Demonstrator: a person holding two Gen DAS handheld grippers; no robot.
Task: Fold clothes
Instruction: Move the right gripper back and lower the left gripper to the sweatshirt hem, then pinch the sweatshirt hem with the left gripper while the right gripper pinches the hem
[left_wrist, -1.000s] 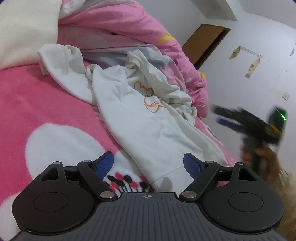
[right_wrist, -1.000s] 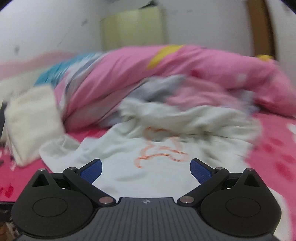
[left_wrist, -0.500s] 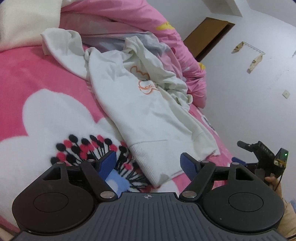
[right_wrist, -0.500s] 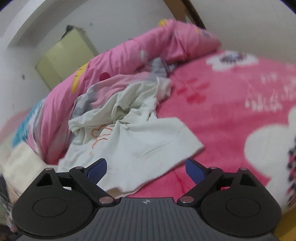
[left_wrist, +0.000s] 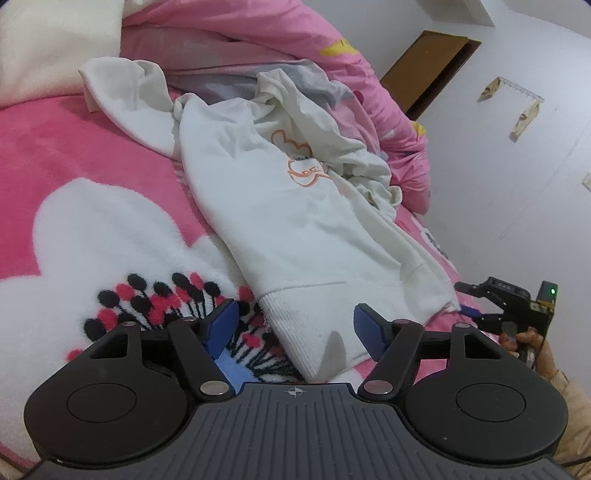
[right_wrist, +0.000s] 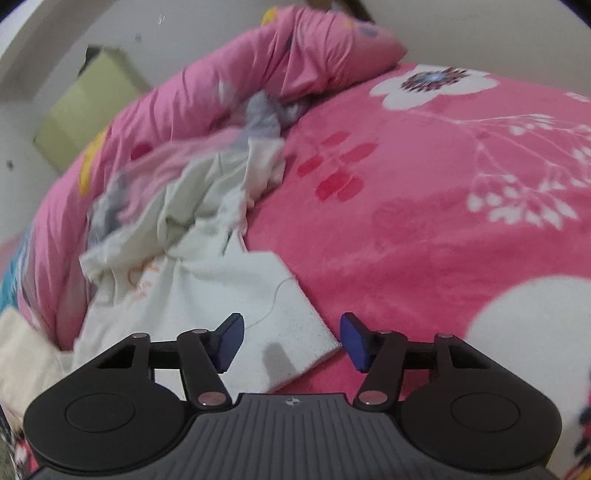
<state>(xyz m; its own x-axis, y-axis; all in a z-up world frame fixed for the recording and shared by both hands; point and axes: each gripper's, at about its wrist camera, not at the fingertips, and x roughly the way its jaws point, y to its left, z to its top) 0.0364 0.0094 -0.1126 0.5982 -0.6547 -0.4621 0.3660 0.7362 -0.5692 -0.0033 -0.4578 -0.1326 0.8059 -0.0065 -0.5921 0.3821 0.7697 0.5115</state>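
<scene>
We hold both grippers over the bed, and the white sweatshirt (left_wrist: 280, 206) lies spread on the pink blanket (left_wrist: 85, 155); its long axis runs away from us, ribbed hem (left_wrist: 314, 332) nearest, collar and hood bunched far off against the pink duvet (left_wrist: 258, 40); one sleeve (left_wrist: 125, 99) trails to the left, the other is crumpled on the right side and hard to trace. Our left gripper (left_wrist: 295, 328) has its jaws spread wide with nothing between them; the hem's left part lies just ahead of them, and we cannot tell whether the fingers touch the cloth. Our right gripper (right_wrist: 290, 341) is likewise spread and holds nothing; the hem's right corner (right_wrist: 325, 341) lies just ahead and between its fingers, close to the right one; the left wrist view also shows this gripper (left_wrist: 506, 302) just beside that corner. So the hem runs crosswise between our two hands, each hand about as near to its own end of the hem; whatever comes next turns on that, since the body stretches straight ahead from the hem. The sweatshirt is not folded into a neat shape now: the body lies roughly flat, the top rumpled; we judge that a grip at both hem corners suits either straightening it or doubling it toward the collar.
</scene>
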